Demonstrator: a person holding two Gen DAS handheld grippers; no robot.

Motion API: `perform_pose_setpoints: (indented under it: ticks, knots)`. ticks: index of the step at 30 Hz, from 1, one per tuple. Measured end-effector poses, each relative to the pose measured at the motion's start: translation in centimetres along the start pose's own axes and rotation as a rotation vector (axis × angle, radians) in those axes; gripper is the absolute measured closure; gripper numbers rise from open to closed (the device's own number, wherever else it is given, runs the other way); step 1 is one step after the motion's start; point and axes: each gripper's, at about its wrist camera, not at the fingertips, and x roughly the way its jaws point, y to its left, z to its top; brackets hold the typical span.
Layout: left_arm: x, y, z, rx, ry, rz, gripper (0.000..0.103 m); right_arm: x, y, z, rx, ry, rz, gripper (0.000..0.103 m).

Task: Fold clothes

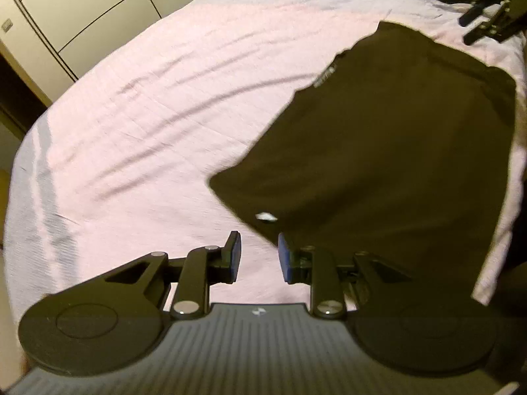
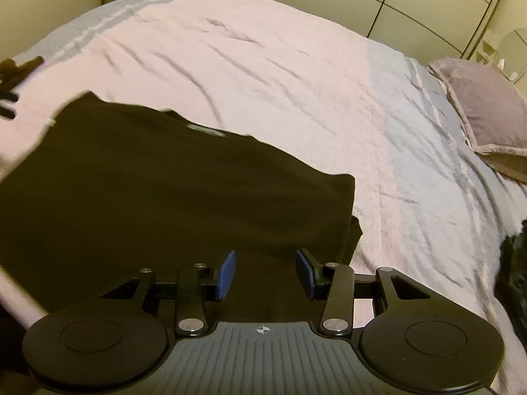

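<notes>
Shirt (image 1: 378,151), dark, lay beneath both spread, empty claws, left (image 1: 259,258) and right (image 2: 265,273); its neck label (image 2: 206,130) was unreadable.

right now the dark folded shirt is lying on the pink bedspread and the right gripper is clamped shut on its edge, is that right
Not quite. The dark folded shirt does lie on the pink bedspread, but the right gripper is not clamped on it: in the right wrist view its blue pads stand apart above the cloth with nothing pinched between them. The rest holds.
</notes>
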Motion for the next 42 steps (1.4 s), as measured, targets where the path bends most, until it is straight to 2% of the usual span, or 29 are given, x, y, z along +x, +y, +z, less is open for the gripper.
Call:
perform_pose_setpoints:
  ticks: [3,4,9,14,17,19,24,27,32,35,38,39,41,42]
  knots:
    - [-3.0,1.3,0.3,0.070,0.001,-0.022,0.078,-3.9,2.6,0.9,0.067,0.034,0.010,0.056]
    - [-3.9,1.7,0.4,0.094,0.001,-0.029,0.074,-5.1,3.4,1.2,0.089,0.044,0.013,0.052]
    - [-4.8,1.7,0.5,0.249,-0.012,-0.040,0.061,-8.8,7.4,1.7,0.148,0.069,0.019,0.038]
    - [-4.8,0.3,0.2,0.456,-0.066,-0.007,0.036,-7.9,10.8,2.0,0.128,0.107,0.083,0.034]
    - [-4.1,-0.7,-0.8,0.598,-0.104,0.009,0.032,-5.8,12.8,2.5,0.095,0.119,0.135,0.034]
    - [-3.1,-1.1,-1.9,0.702,-0.125,0.017,0.031,-5.0,14.4,3.2,0.058,0.108,0.133,0.034]
    - [0.7,-1.3,-5.2,0.990,-0.215,-0.006,0.031,-4.7,17.5,5.1,0.101,0.076,0.104,0.034]
    - [4.3,-1.1,-7.1,1.151,-0.296,-0.039,0.033,-4.2,19.9,5.0,0.158,0.090,0.054,0.034]
    - [10.6,-0.5,-9.0,1.364,-0.423,-0.039,0.040,-3.2,24.1,3.9,0.276,0.152,-0.036,0.034]
    - [13.4,0.1,-9.8,1.447,-0.496,-0.047,0.040,-2.3,26.4,3.6,0.332,0.212,-0.048,0.034]
    - [15.1,0.3,-10.0,1.509,-0.586,-0.048,0.040,-1.6,28.4,3.8,0.335,0.215,-0.078,0.034]
    - [15.4,0.4,-9.8,1.517,-0.605,-0.051,0.043,-1.3,29.0,3.9,0.335,0.212,-0.091,0.034]
    - [16.0,0.3,-8.7,1.509,-0.588,-0.069,0.086,-0.6,30.1,4.0,0.334,0.204,-0.102,0.034]
    - [16.1,0.3,-8.0,1.501,-0.568,-0.080,0.088,-0.1,30.8,4.0,0.318,0.200,-0.094,0.033]
